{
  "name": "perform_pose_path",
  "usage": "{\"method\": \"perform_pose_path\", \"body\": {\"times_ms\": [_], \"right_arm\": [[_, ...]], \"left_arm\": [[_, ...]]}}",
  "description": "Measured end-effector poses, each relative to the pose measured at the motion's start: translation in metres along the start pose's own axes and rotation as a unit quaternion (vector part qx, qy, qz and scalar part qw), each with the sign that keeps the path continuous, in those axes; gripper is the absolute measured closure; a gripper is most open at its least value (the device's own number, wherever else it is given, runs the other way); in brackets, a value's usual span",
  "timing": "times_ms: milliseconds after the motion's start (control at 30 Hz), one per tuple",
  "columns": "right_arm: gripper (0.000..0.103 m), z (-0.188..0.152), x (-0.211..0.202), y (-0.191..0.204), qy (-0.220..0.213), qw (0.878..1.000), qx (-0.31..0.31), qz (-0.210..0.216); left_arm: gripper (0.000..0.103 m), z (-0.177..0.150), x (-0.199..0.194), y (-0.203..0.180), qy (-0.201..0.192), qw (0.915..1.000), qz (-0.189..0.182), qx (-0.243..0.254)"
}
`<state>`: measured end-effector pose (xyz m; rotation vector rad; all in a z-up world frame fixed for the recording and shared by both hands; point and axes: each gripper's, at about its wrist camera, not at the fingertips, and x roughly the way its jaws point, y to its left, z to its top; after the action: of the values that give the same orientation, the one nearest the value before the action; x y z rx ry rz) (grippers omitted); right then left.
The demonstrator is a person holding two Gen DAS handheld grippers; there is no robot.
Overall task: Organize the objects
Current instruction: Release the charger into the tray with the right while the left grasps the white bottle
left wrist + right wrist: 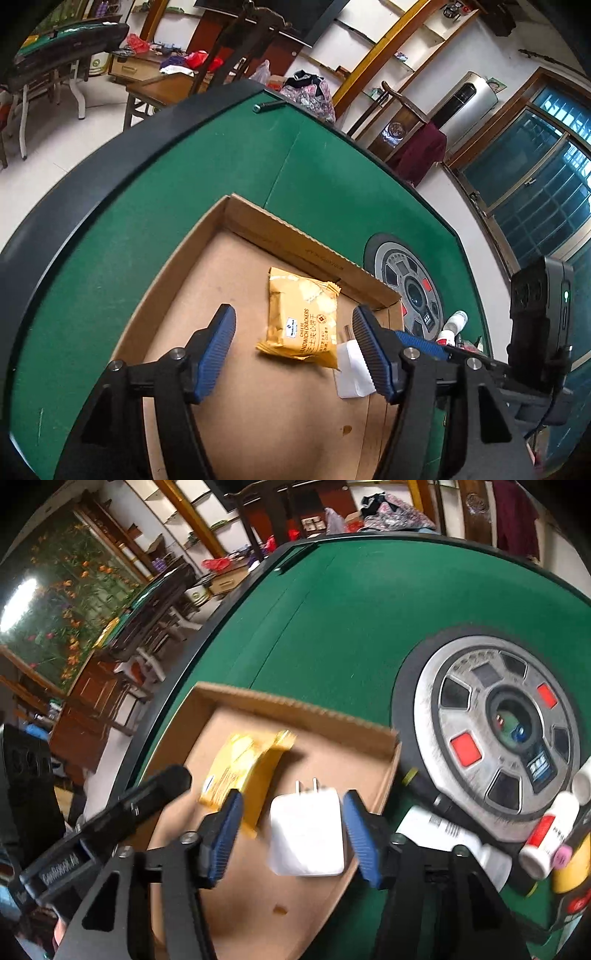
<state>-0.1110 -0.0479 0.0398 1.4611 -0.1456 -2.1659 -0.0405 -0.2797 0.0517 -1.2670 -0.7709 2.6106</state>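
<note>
Cardboard tray, shallow brown and open-topped [258,221], sits on the green felt worktop [110,258] and holds two things. Leftmost, my left hand-held gripper [293,354] hangs over the tray, blue pads apart, nothing between them. Yellow foil cracker packet [301,317] lies flat on the tray floor just ahead of that gripper, long axis running roughly away from it. Next right, white square plug-in charger [306,834] lies flat, prongs pointing away, touching the packet's near corner. My right hand-held gripper [291,834] straddles the charger, fingers apart on either side, not clamped; right view is blurred, so contact is unclear. I judge the right hand nearer the charger. Further right, off the tray, white bottles [546,842] cluster by the round silver centre panel [498,723].
</note>
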Motion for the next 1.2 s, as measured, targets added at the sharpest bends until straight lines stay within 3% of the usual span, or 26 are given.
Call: {"method": "perform_pose_path", "body": {"times_ms": [167, 300, 400, 467, 500, 533, 567, 600, 667, 700, 800, 967, 1133, 1200], "right_arm": [[0.035, -0.010, -0.019, 0.003, -0.024, 1.000, -0.011, -0.006], [0.025, -0.023, -0.064, 0.007, -0.073, 0.995, -0.045, -0.044], [0.017, -0.036, -0.112, 0.006, -0.130, 0.983, -0.075, -0.102], [0.001, -0.049, -0.151, 0.002, -0.190, 0.967, -0.086, -0.149], [0.000, -0.056, -0.168, -0.002, -0.227, 0.955, -0.089, -0.166], [0.000, -0.068, -0.187, -0.010, -0.272, 0.943, -0.088, -0.171], [0.000, -0.078, -0.197, -0.022, -0.295, 0.938, -0.080, -0.162], [0.000, -0.082, -0.201, -0.036, -0.289, 0.942, -0.061, -0.160], [0.000, -0.082, -0.193, -0.077, -0.227, 0.959, 0.005, -0.171], [0.000, -0.087, -0.190, -0.098, -0.219, 0.963, 0.031, -0.152], [0.000, -0.104, -0.186, -0.138, -0.225, 0.960, 0.075, -0.147], [0.000, -0.120, -0.181, -0.189, -0.229, 0.958, 0.139, -0.101], [0.000, -0.119, -0.177, -0.209, -0.243, 0.953, 0.162, -0.077], [0.000, -0.118, -0.176, -0.214, -0.242, 0.954, 0.164, -0.069]], "left_arm": [[0.037, -0.009, -0.014, -0.002, -0.002, 1.0000, 0.003, 0.001], [0.027, -0.020, -0.028, -0.021, -0.006, 0.9996, 0.005, 0.026], [0.022, -0.030, -0.034, -0.048, -0.011, 0.9979, -0.003, 0.063], [0.022, -0.037, -0.030, -0.071, -0.008, 0.9944, -0.013, 0.104], [0.022, -0.042, -0.025, -0.084, -0.004, 0.9917, -0.015, 0.128], [0.022, -0.049, -0.018, -0.101, 0.005, 0.9866, -0.018, 0.162], [0.022, -0.054, -0.012, -0.112, 0.012, 0.9819, -0.021, 0.188], [0.022, -0.061, -0.004, -0.129, 0.021, 0.9735, -0.026, 0.226], [0.022, -0.071, 0.010, -0.153, 0.035, 0.9570, -0.024, 0.287], [0.022, -0.075, 0.019, -0.165, 0.041, 0.9471, -0.013, 0.318], [0.022, -0.082, 0.046, -0.186, 0.052, 0.9183, 0.036, 0.391], [0.022, -0.088, 0.085, -0.206, 0.091, 0.8843, 0.071, 0.452], [0.022, -0.092, 0.116, -0.215, 0.124, 0.8673, 0.091, 0.473], [0.027, -0.092, 0.116, -0.219, 0.136, 0.8642, 0.088, 0.477]]}}
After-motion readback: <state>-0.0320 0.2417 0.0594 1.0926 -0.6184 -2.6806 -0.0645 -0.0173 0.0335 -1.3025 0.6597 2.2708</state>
